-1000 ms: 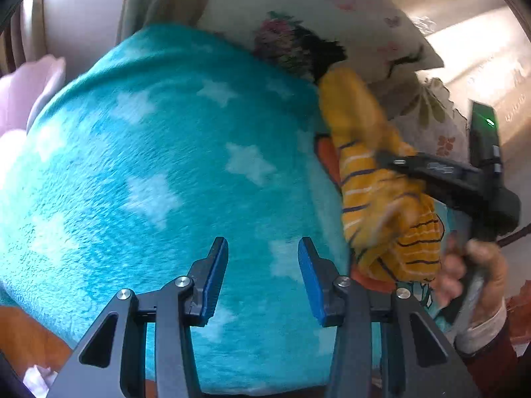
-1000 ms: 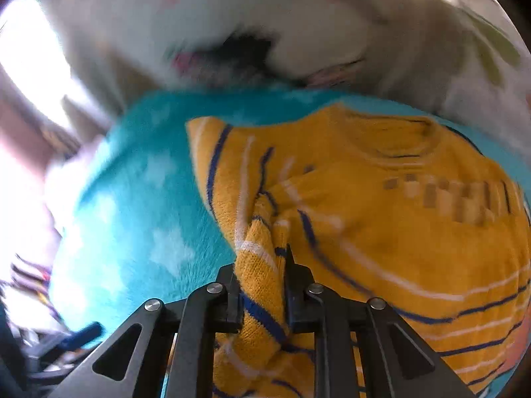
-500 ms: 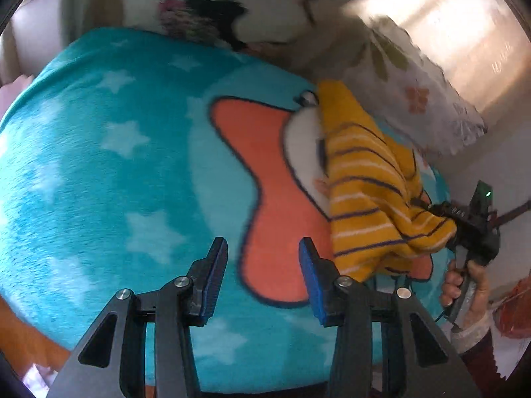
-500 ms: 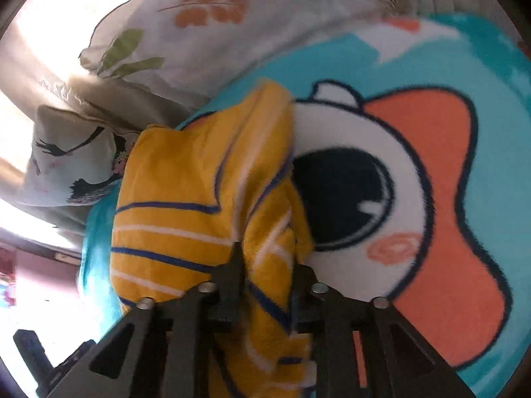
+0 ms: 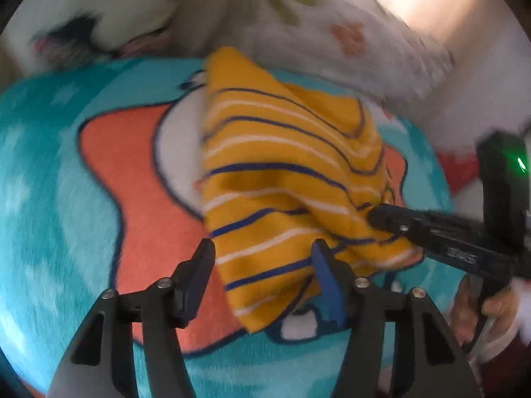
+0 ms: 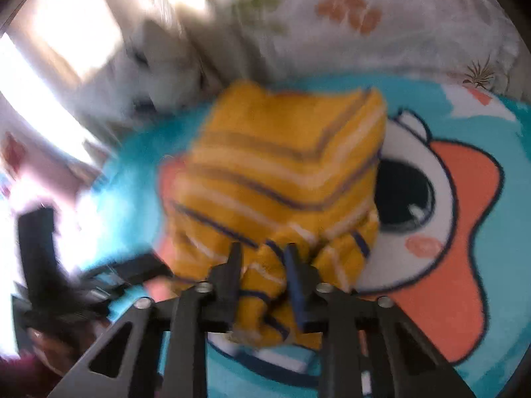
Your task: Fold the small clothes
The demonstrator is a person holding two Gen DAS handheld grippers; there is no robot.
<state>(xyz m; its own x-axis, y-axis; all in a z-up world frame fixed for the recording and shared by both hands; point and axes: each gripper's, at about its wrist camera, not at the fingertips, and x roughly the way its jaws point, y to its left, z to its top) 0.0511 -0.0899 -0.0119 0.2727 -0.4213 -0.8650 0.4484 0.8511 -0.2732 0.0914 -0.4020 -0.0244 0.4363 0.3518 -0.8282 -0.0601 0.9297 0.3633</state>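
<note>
Holding the left gripper [image 5: 262, 265] low over the blanket [image 5: 66, 199], you have its jaws wide apart, and the near corner of the sweater [image 5: 282, 179] now shows between them. Whether a finger touches the cloth I cannot tell. Half a second ago the same gap showed only the orange shape of the blanket print, with the sweater off to the right side; now the sweater fills the middle of the left view, so this gripper has come closer to it.

Your right gripper [image 6: 262, 262] has its jaws narrow and pinches a bunched fold of the sweater [image 6: 282, 179] between them. The fold was in the same grip in the earlier frames. In the left view the right gripper [image 5: 375, 215] enters from the right and its tip meets the right edge of the sweater, with your right hand [image 5: 488, 311] below it on the handle.

The sweater, yellow with dark blue and white stripes, lies folded over on the blanket, on top of the cartoon print, beside the big black eye [image 6: 405, 195]. A second ago it was spread more flat and wide; now it is a more compact bundle. Pillows [image 6: 365, 33] lie behind it, blurred by motion.
</note>
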